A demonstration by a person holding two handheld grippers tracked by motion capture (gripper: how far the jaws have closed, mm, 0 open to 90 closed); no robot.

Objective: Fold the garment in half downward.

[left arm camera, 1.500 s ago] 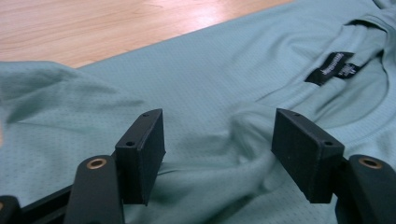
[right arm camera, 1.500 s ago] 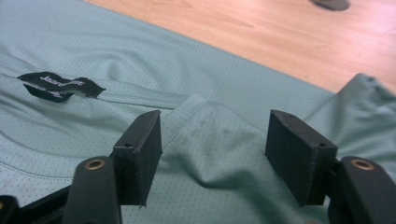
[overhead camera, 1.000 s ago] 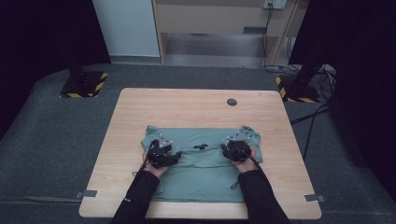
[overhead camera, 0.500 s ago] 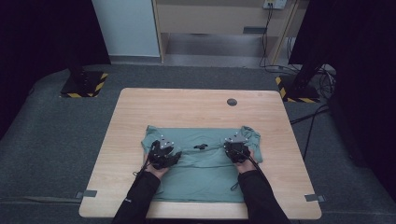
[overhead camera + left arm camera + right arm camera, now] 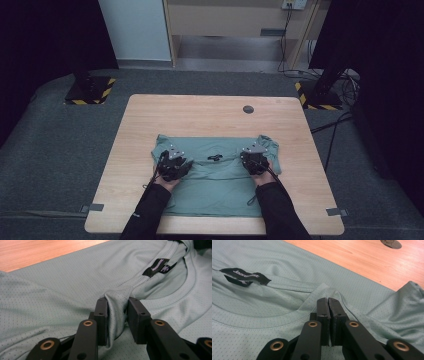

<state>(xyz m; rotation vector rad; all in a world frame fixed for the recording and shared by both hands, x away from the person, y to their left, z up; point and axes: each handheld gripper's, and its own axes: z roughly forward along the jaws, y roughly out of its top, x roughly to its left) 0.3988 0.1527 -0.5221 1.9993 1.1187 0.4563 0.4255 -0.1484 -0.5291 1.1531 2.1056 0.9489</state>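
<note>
Shirt (image 5: 220, 182) flat mid-table (image 5: 200, 112), far half bare. Left gripper (image 5: 117, 305) just closing, bunching collar fold; right gripper (image 5: 328, 300) clamped on collar.

Since a second ago both claws have been closing by the black neck label (image 5: 158, 267). The left claw (image 5: 117, 305) now gathers a fold of the green T-shirt (image 5: 220, 175) left of the label, and the right claw (image 5: 328, 300) is clamped on the collar fabric right of it.
</note>
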